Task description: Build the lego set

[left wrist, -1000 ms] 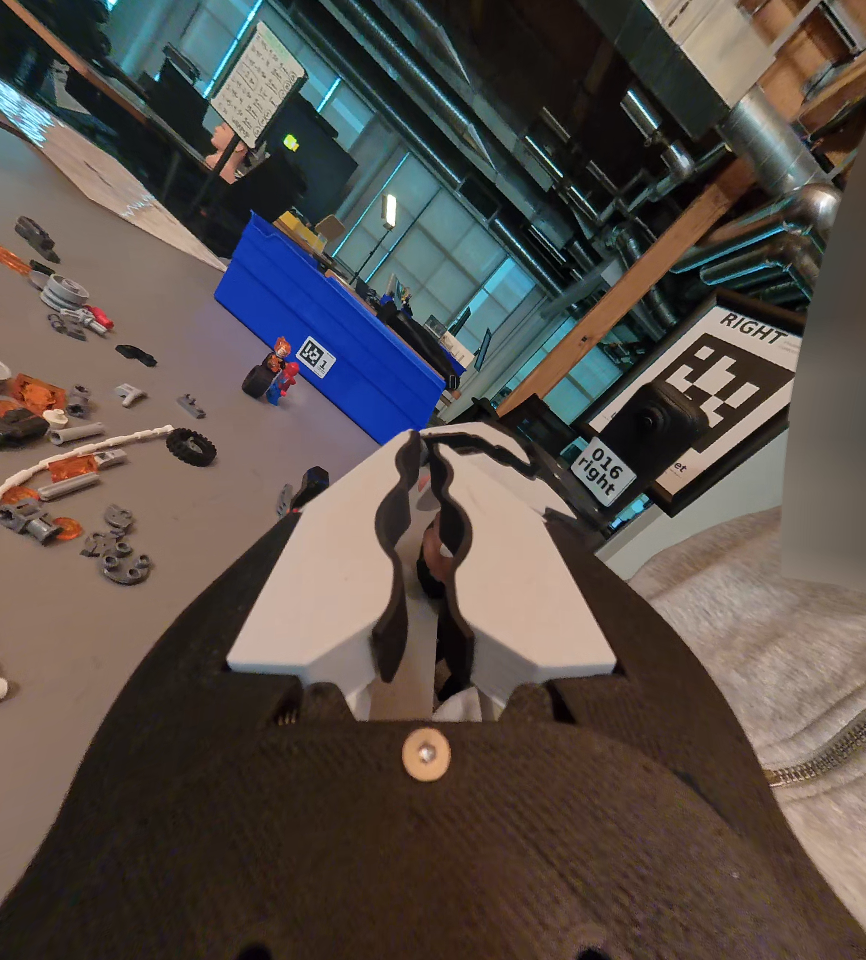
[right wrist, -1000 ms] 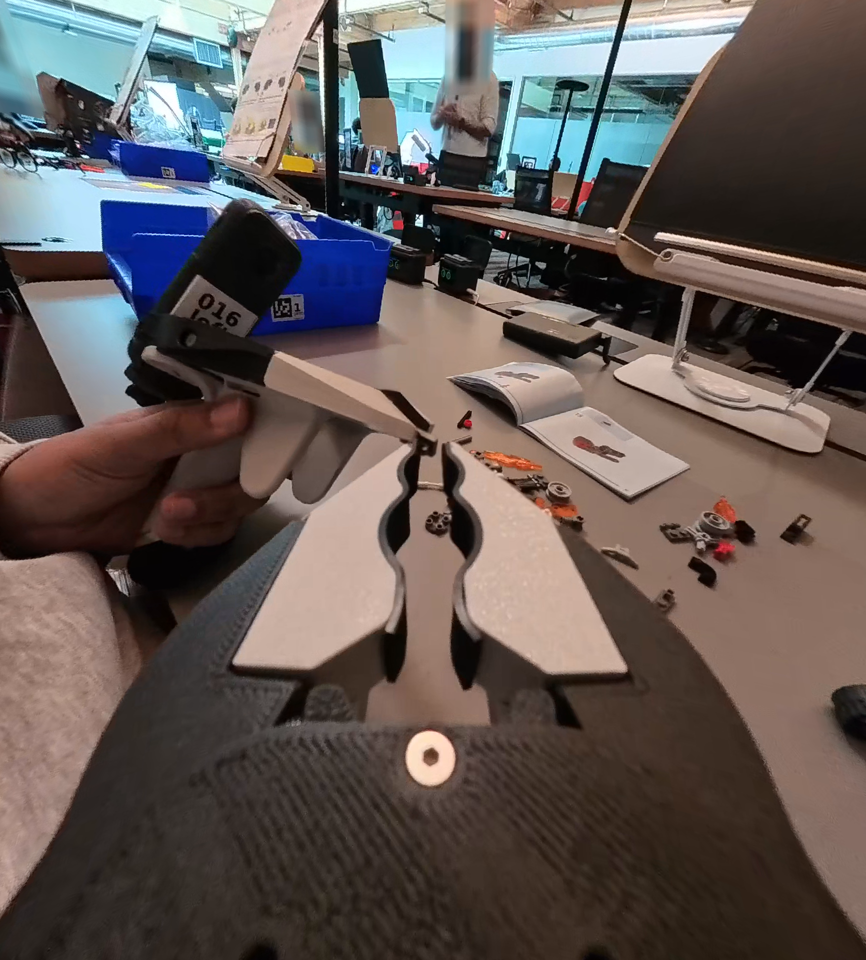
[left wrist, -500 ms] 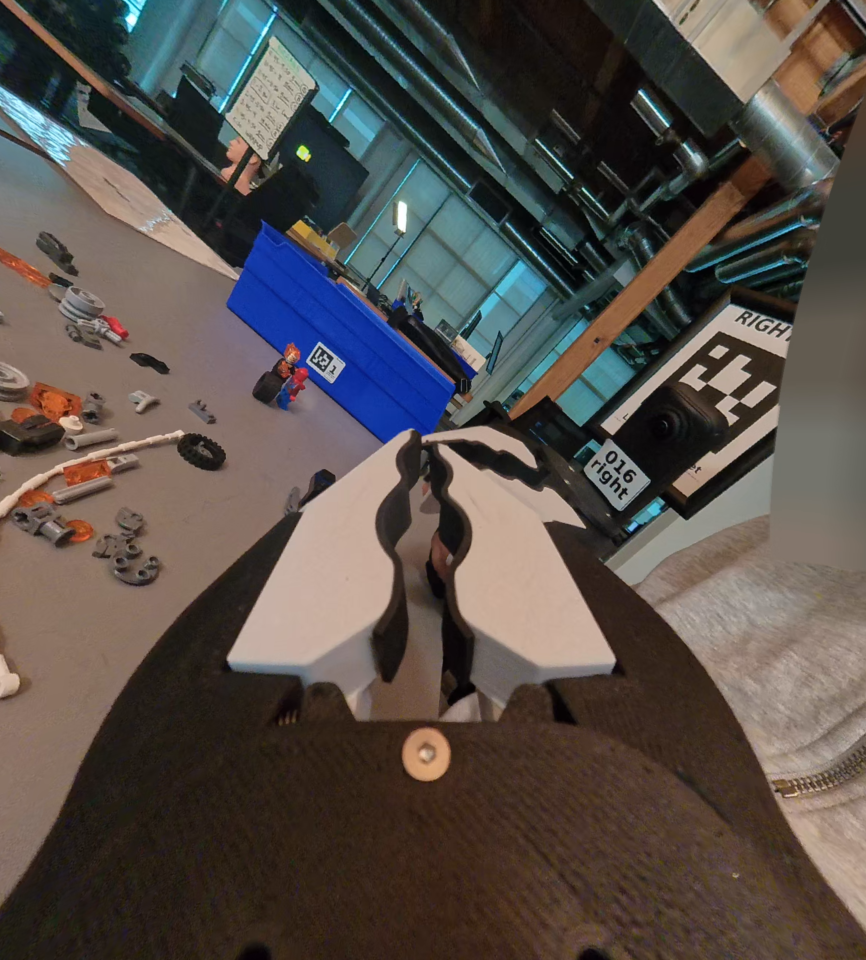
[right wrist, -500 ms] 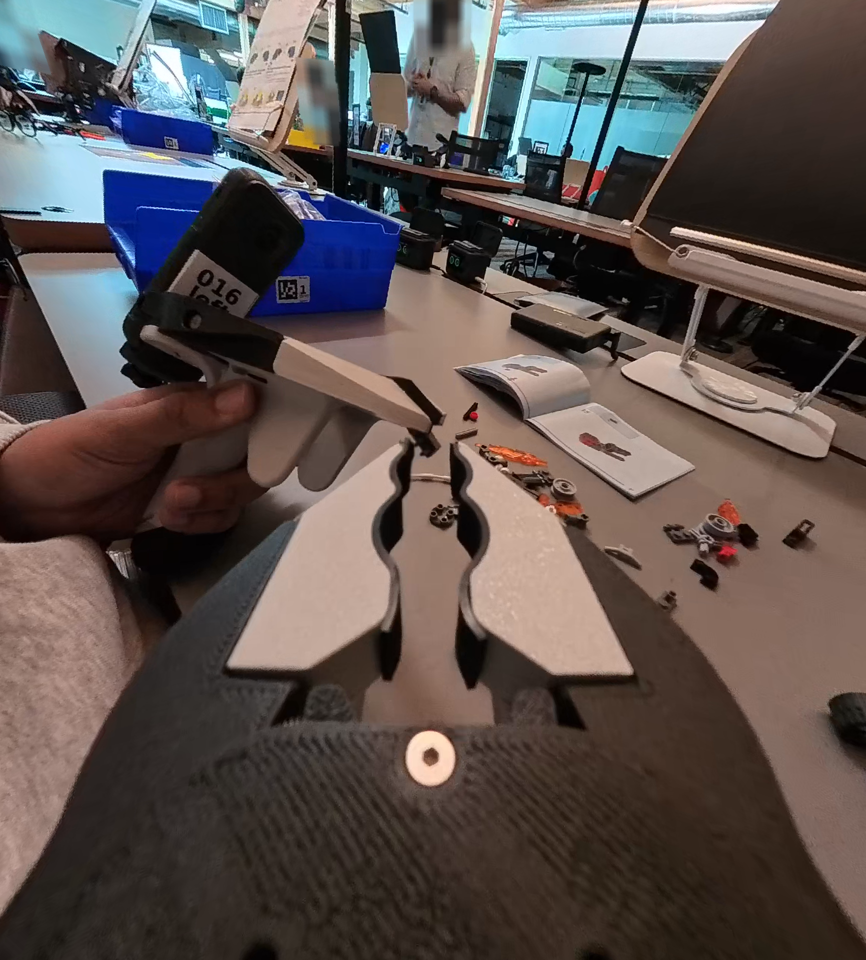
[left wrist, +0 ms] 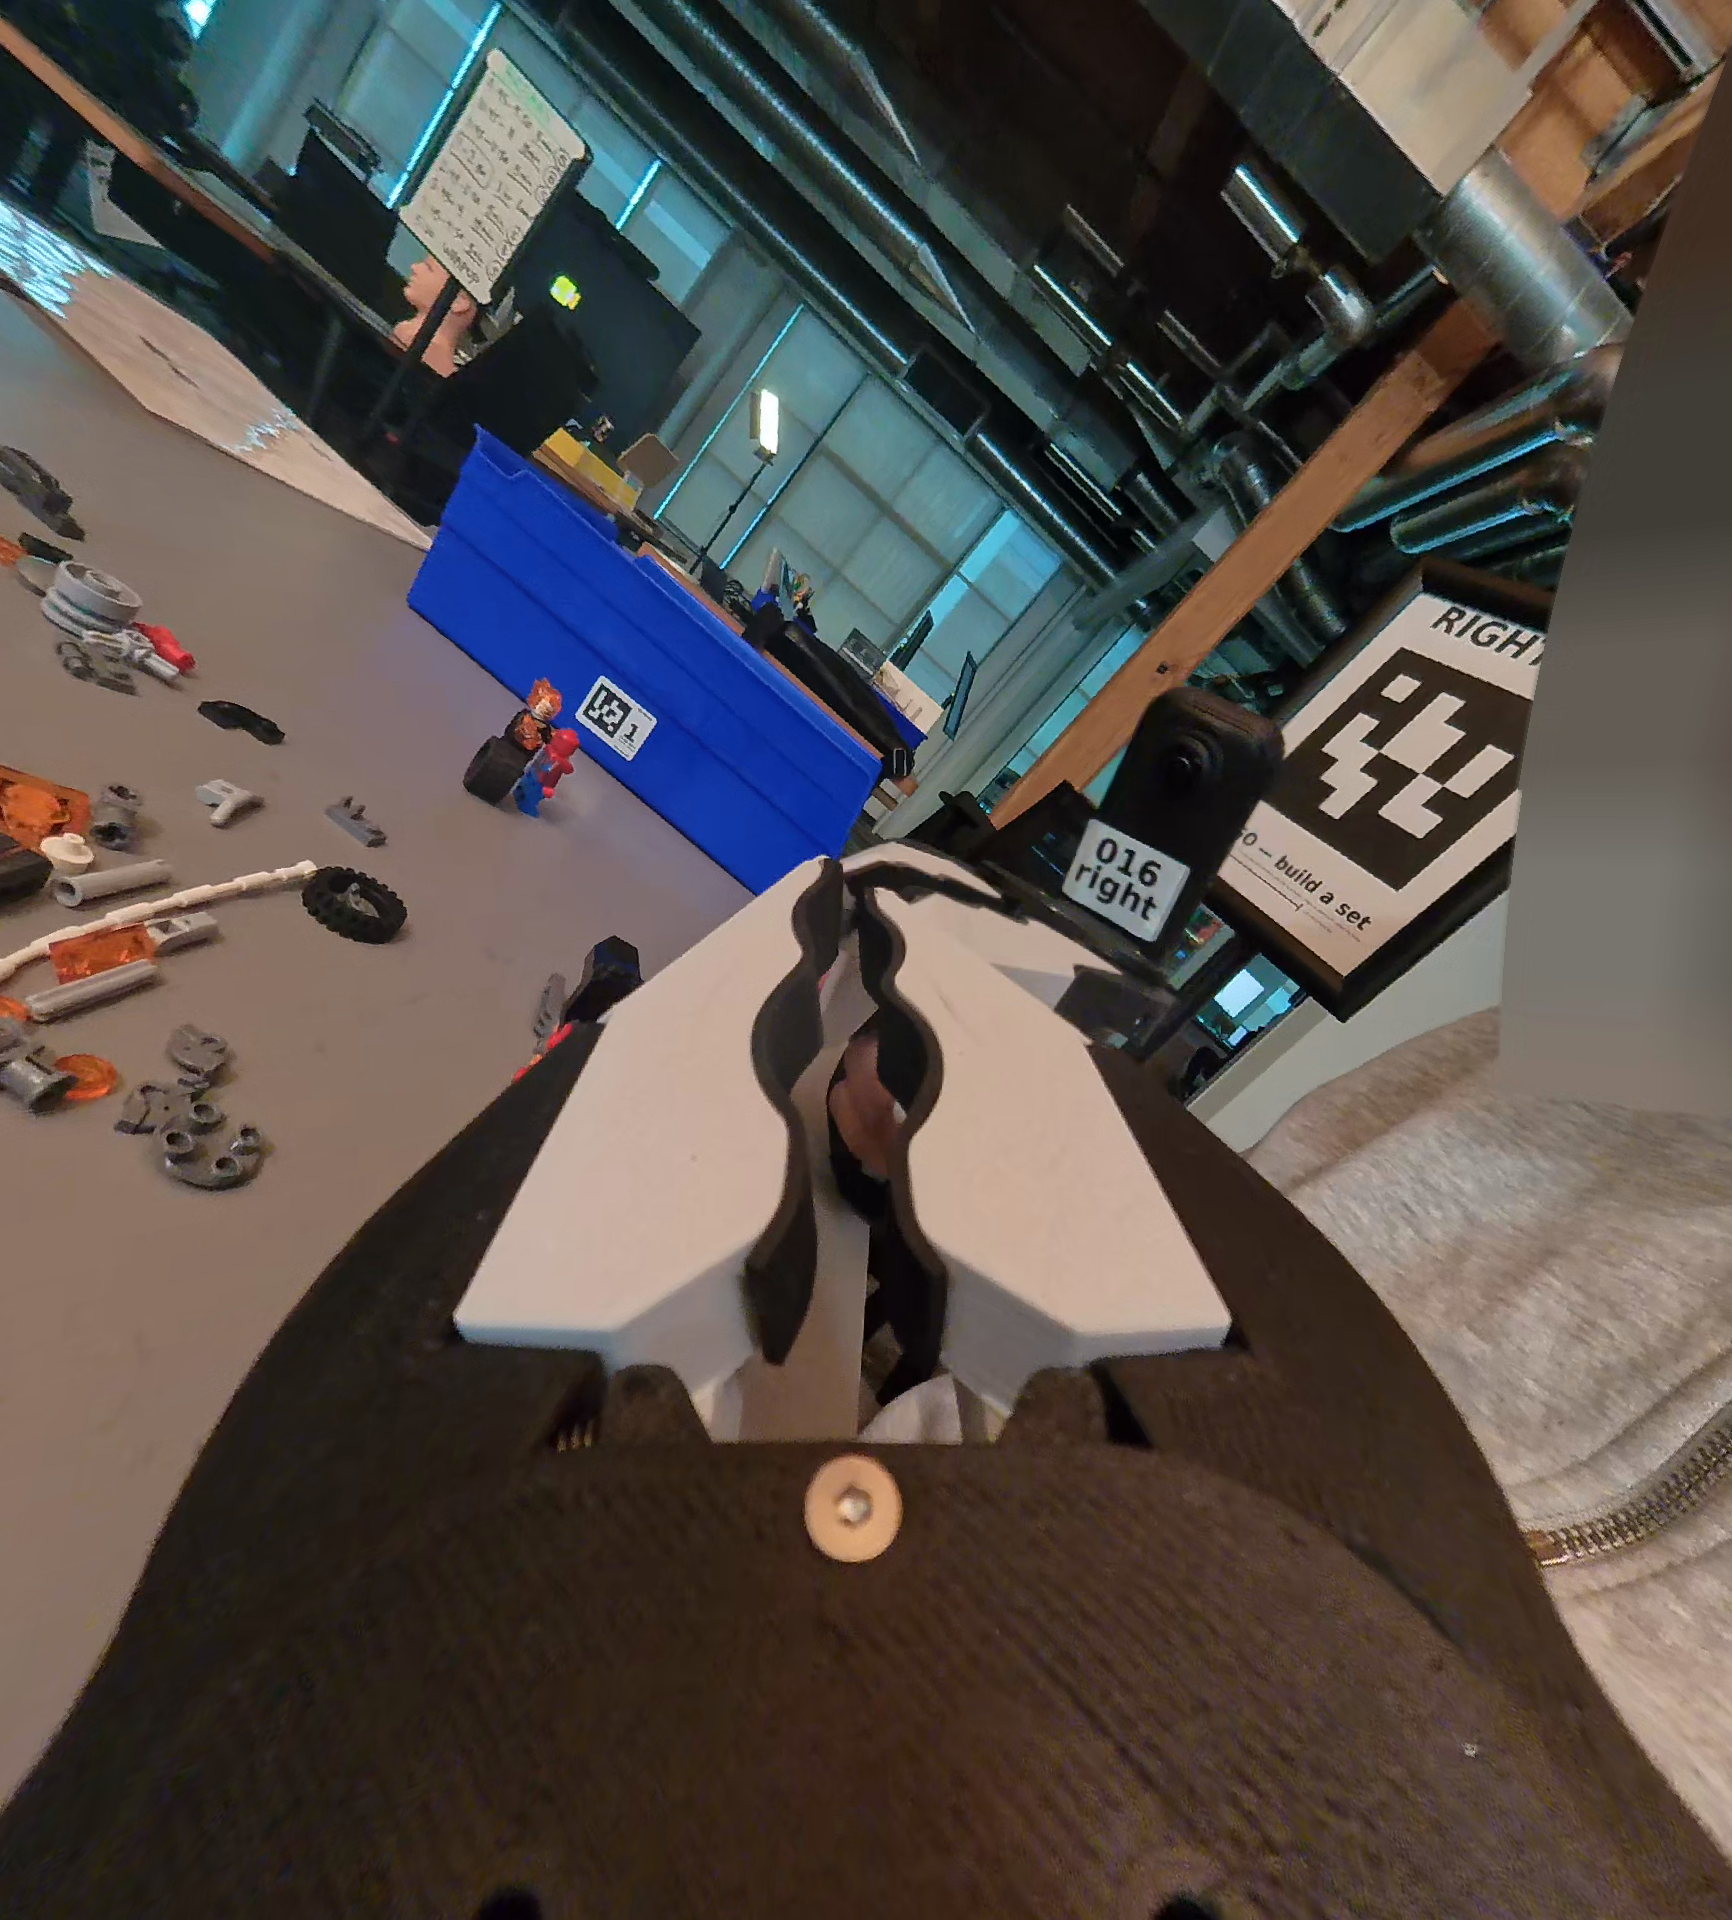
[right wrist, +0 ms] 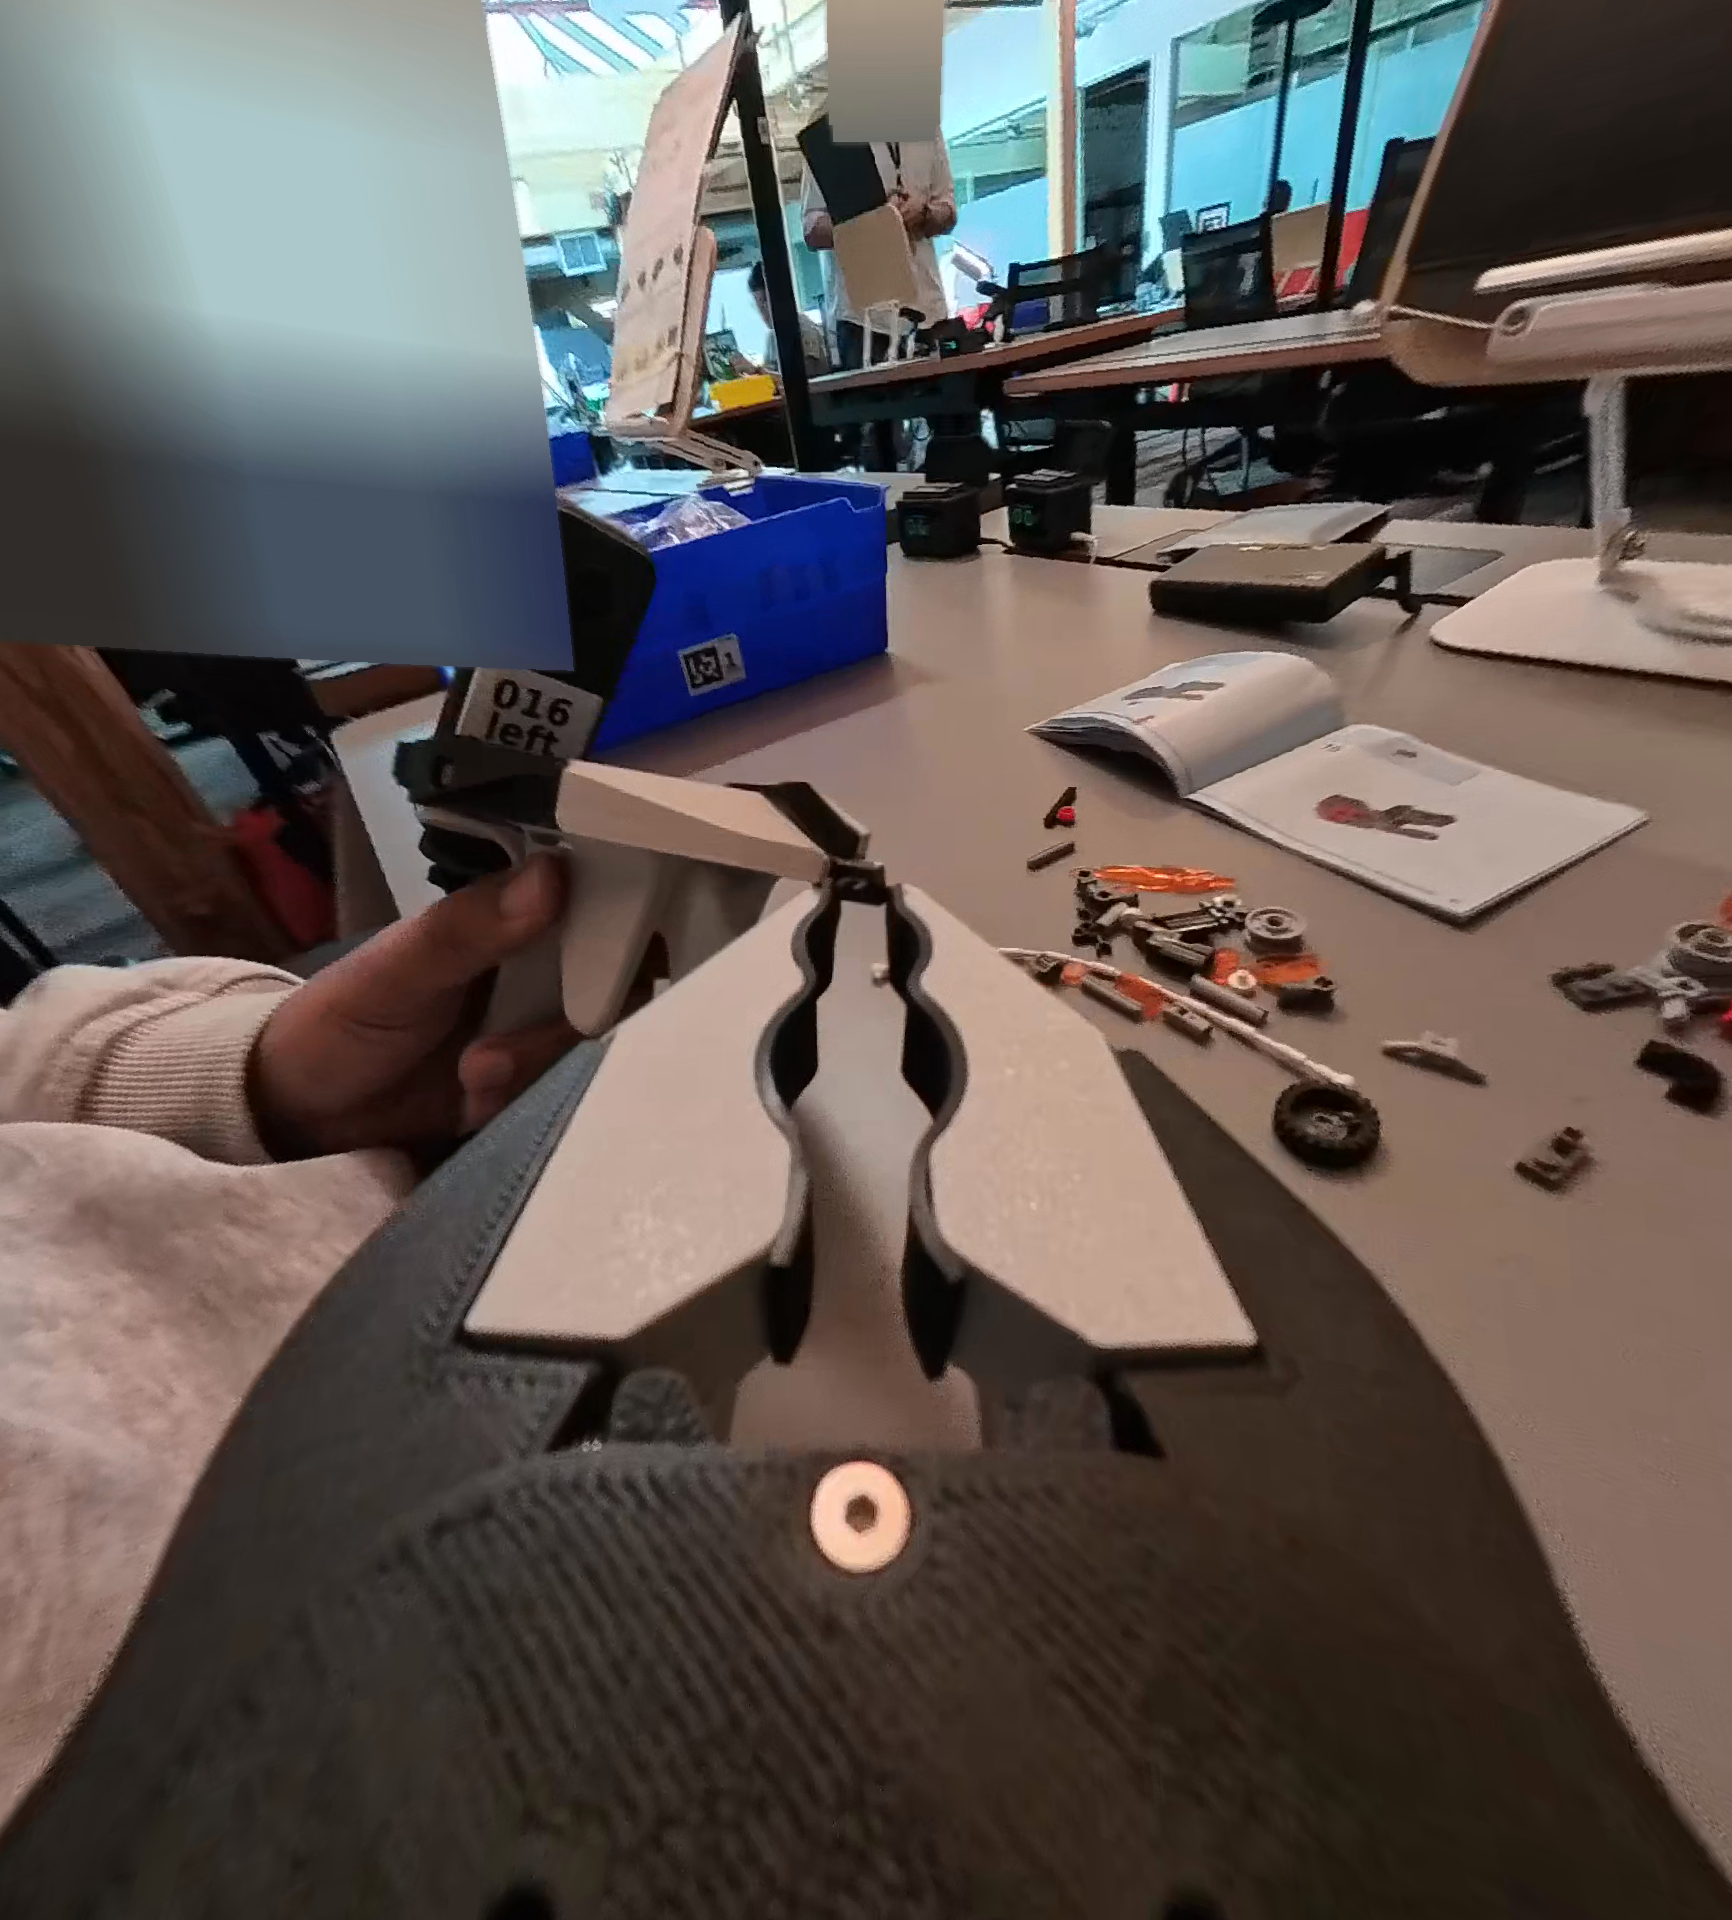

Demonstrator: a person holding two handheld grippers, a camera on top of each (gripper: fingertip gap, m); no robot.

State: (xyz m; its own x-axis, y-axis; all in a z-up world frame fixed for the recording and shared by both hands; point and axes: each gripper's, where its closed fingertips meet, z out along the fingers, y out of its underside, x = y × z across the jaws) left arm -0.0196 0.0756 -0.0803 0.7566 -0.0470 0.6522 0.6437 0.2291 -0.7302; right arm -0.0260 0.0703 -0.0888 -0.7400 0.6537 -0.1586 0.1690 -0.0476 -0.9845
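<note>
My left gripper is shut, with its jaws nearly touching at the tips. In the right wrist view it comes in from the left, held above the table by a hand, with a small black piece at its tip. My right gripper has its tips drawn in close around that same piece, so both grippers meet there. Loose Lego parts lie on the grey table: a black tyre, a white flexible chain piece, and grey and orange bits.
An open instruction booklet lies beyond the parts. A blue bin stands at the back, with two minifigures and a black wheel in front of it. A white monitor stand and a flat black box are at the far right. The tips of both grippers are at nearly the same place.
My right gripper's jaws have narrowed, and its tips have come up to the piece at the left gripper's tip. The left gripper stays shut.
</note>
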